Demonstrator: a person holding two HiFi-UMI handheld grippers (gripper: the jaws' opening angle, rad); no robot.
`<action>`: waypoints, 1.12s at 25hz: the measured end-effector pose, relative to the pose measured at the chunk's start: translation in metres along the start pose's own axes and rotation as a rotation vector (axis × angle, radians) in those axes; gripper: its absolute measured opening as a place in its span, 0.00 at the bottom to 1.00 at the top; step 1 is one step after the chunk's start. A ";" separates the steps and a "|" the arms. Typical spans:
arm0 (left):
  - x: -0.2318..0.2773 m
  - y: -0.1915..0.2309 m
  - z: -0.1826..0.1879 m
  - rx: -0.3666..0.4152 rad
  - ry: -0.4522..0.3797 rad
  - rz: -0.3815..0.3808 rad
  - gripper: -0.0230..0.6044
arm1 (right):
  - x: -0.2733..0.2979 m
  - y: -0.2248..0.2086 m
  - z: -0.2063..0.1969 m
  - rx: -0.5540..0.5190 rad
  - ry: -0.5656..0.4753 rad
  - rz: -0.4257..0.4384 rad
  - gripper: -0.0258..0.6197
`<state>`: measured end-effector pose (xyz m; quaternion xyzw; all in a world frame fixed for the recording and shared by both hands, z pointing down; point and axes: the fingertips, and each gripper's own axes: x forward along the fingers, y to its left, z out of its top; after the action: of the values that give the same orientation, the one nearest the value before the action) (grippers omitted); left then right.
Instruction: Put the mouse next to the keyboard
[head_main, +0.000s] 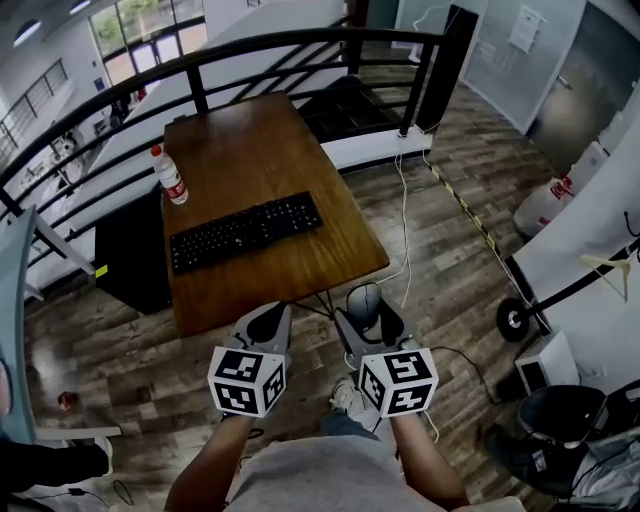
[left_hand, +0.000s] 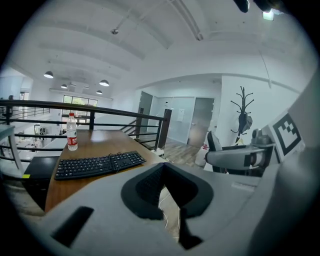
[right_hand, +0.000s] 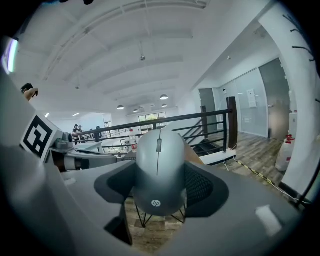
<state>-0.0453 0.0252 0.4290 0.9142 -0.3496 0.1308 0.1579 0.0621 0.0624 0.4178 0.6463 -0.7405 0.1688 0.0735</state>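
A black keyboard (head_main: 245, 232) lies across the near half of the wooden table (head_main: 250, 140), with a water bottle (head_main: 170, 176) standing behind its left end. Both grippers hang in front of the table's near edge, above the floor. My right gripper (head_main: 368, 314) is shut on a grey mouse (head_main: 364, 297); in the right gripper view the mouse (right_hand: 158, 157) sits upright between the jaws (right_hand: 160, 186), its wheel facing the camera. My left gripper (head_main: 266, 322) is shut with nothing in it (left_hand: 167, 189). The left gripper view shows the keyboard (left_hand: 99, 164) ahead and to the left.
A black railing (head_main: 300, 45) runs round the far side of the table, with a stairwell behind it. A black panel (head_main: 446, 62) leans at the rail's right end. A white cable (head_main: 404, 215) trails over the wooden floor. A black cabinet (head_main: 132, 255) stands at the table's left.
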 end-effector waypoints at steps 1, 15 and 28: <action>0.008 -0.002 0.003 -0.002 0.002 0.005 0.02 | 0.004 -0.008 0.003 -0.002 0.002 0.007 0.51; 0.078 -0.018 0.030 -0.039 -0.016 0.161 0.02 | 0.043 -0.090 0.033 -0.035 0.018 0.143 0.51; 0.090 0.014 0.036 -0.060 -0.039 0.272 0.02 | 0.090 -0.097 0.032 -0.060 0.059 0.223 0.51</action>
<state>0.0151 -0.0525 0.4301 0.8557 -0.4768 0.1228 0.1593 0.1473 -0.0430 0.4322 0.5522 -0.8101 0.1727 0.0951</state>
